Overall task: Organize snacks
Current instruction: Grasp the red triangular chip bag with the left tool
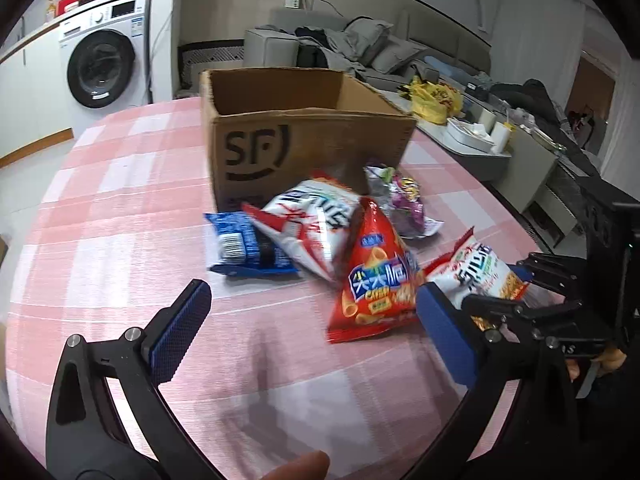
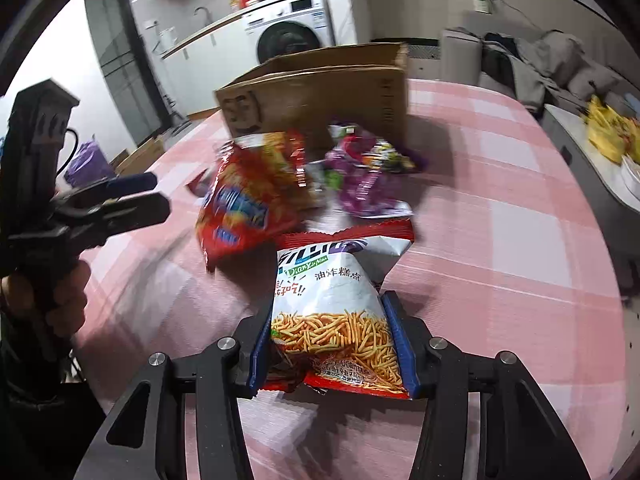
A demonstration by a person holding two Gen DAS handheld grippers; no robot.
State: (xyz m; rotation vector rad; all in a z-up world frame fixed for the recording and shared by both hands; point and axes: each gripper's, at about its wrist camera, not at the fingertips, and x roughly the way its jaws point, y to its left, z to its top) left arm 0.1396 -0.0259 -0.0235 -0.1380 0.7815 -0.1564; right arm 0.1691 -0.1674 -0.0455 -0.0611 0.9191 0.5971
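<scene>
My right gripper is shut on the lower end of a white bag of fried noodle sticks, both blue pads pressing its sides just above the pink checked tablecloth. In the left wrist view that bag shows at the right with the right gripper on it. My left gripper is open and empty, short of a red chip bag. Behind lie a white-and-red bag, a blue pack and a purple-silver bag. An open cardboard box stands behind them.
The table drops off at the right, where a low counter holds a yellow bag and white containers. A washing machine stands far left and a grey sofa behind. A hand holds the left gripper at the left edge of the right wrist view.
</scene>
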